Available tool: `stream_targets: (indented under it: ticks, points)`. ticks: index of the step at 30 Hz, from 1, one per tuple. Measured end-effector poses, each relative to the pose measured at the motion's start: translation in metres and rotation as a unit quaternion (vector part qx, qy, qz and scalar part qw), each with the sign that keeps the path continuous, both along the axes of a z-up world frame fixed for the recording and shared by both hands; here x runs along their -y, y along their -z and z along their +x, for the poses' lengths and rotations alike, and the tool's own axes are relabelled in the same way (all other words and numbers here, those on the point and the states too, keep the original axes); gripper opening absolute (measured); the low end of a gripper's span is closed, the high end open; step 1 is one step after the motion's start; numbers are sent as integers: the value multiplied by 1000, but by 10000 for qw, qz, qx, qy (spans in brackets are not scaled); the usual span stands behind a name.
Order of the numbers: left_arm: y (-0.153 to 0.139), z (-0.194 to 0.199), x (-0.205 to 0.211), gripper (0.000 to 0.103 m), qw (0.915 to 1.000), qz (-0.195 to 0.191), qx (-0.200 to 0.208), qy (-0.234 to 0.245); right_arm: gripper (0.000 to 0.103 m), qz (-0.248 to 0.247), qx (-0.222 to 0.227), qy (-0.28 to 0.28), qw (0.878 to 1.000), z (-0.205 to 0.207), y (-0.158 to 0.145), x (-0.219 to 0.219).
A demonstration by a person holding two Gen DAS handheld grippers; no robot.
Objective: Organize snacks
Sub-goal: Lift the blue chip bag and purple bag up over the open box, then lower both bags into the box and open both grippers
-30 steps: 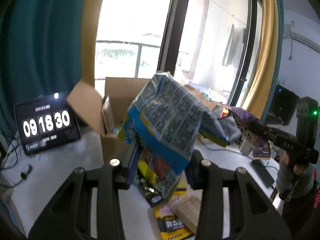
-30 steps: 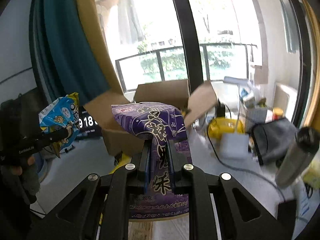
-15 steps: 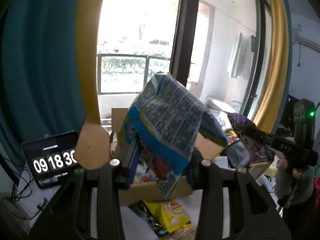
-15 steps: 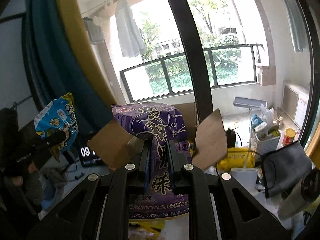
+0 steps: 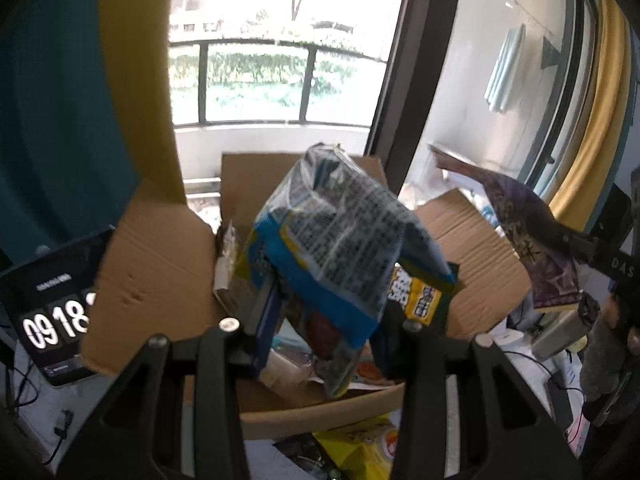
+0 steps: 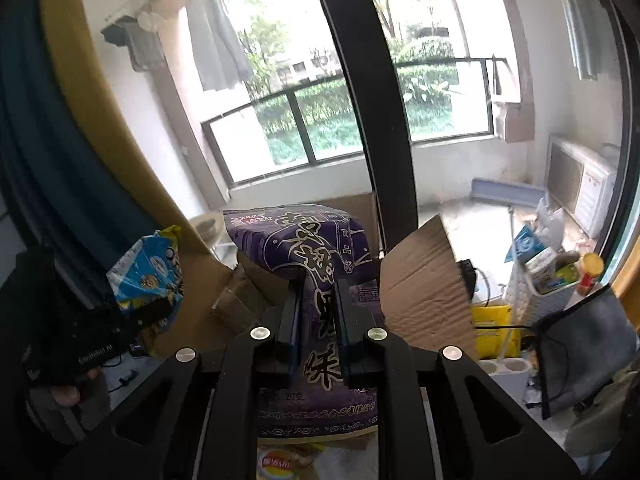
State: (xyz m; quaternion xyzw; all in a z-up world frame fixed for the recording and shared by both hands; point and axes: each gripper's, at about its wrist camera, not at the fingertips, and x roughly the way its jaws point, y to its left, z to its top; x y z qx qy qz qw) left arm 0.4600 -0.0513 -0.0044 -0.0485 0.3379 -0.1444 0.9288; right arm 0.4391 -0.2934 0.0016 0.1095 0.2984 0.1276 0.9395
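Two tongs are up over the cardboard box (image 5: 160, 264), each clamped on a snack. My left tongs (image 5: 320, 320) tilt downward toward the open box and grip the blue snack bag (image 5: 336, 248) near its lower end; its long axis leans up and away to the right, printed back facing me, and it hangs above the packets already inside. My right tongs (image 6: 316, 320) also point forward and down, pinching the purple snack packet (image 6: 304, 248) across its middle. That packet stands nearly upright, long axis vertical, top edge curling toward the window, just in front of the box's right flap (image 6: 420, 280). Yellow packets (image 5: 360, 452) lie on the worktop (image 5: 36, 412) below.
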Motion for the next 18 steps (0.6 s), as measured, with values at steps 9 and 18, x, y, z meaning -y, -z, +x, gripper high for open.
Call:
stream_targets:
  ticks: [9,18]
  points:
    - [48,51,5,43,9985,36,-535,70,17,21,-423,-27,9991,60,47,-31]
    - [59,74,8,69,9982,6,-601,29,25,9,-816,-183,9965,103,84,-47]
